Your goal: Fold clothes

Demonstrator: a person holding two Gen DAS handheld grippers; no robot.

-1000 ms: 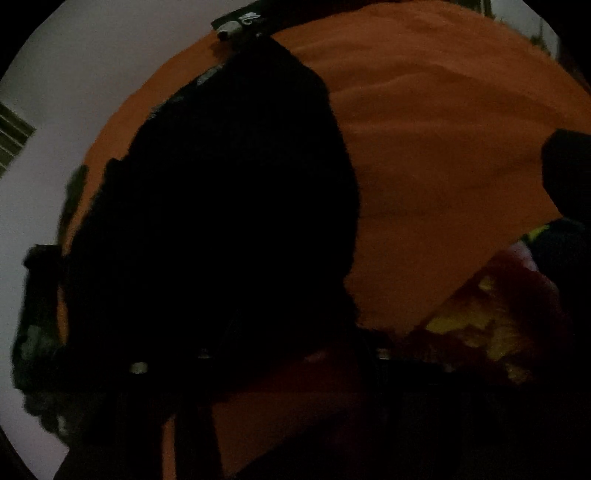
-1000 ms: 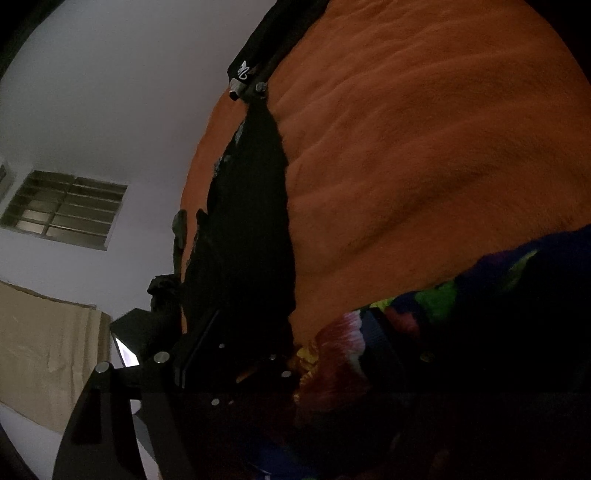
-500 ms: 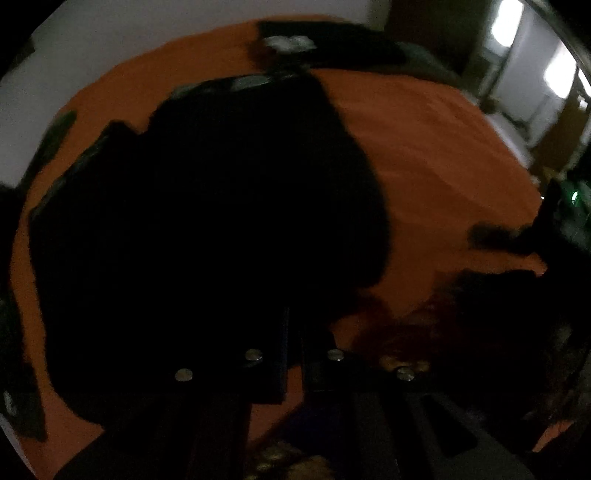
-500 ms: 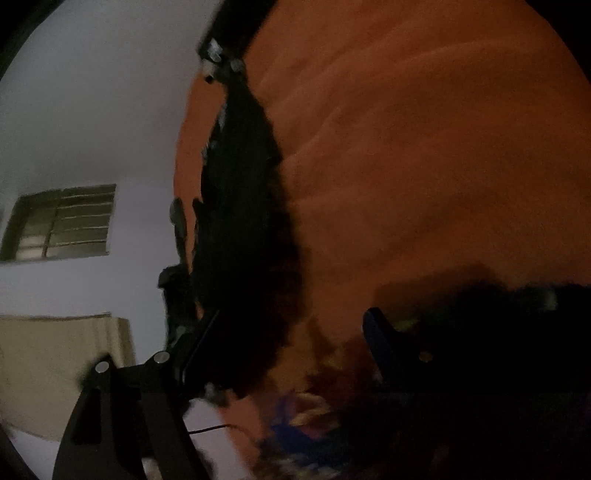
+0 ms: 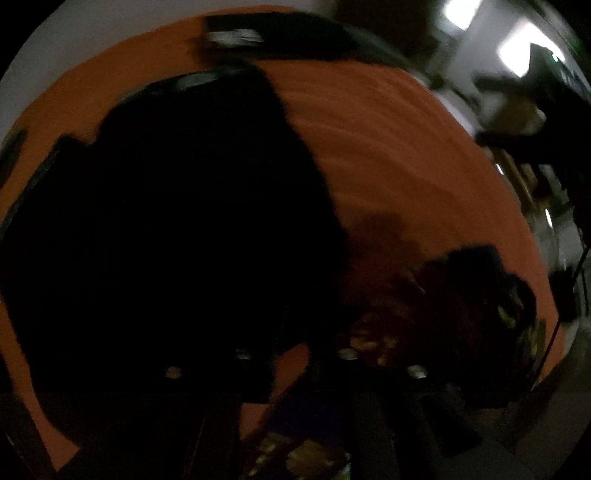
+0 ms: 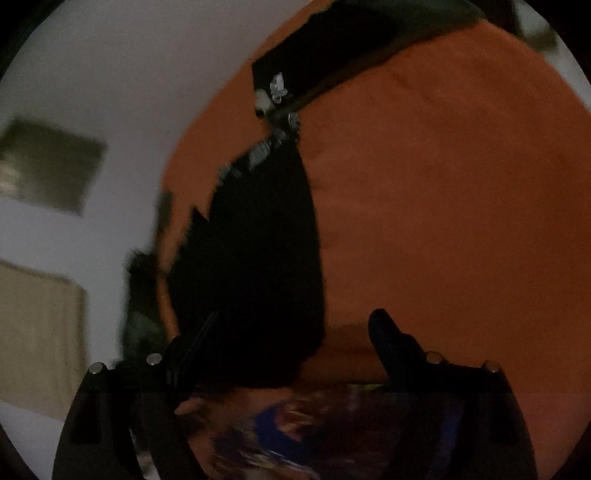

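Note:
A black garment (image 5: 184,221) lies spread on the orange bed sheet (image 5: 406,147); it also shows in the right wrist view as the black garment (image 6: 258,258) on the sheet (image 6: 443,203). A colourful floral garment (image 5: 461,314) is bunched on the sheet to the right of it. My left gripper (image 5: 295,365) hangs above the sheet between the two garments, its jaws opening with only sheet showing in the gap. My right gripper (image 6: 297,321) is wide and opening, nothing pressed between its fingers, above the floral garment (image 6: 295,424).
A second black item with a white print (image 6: 332,48) lies at the far end of the bed, also seen as a dark strip (image 5: 277,33). A white wall, a window (image 6: 48,166) and a beige curtain (image 6: 37,332) are at the left. Lit room clutter (image 5: 517,110) borders the bed's right edge.
The left jaws, shut half a second ago, now stand apart. Both grippers have lifted away from the bed. In the right view the floral garment has slid down below the fingers.

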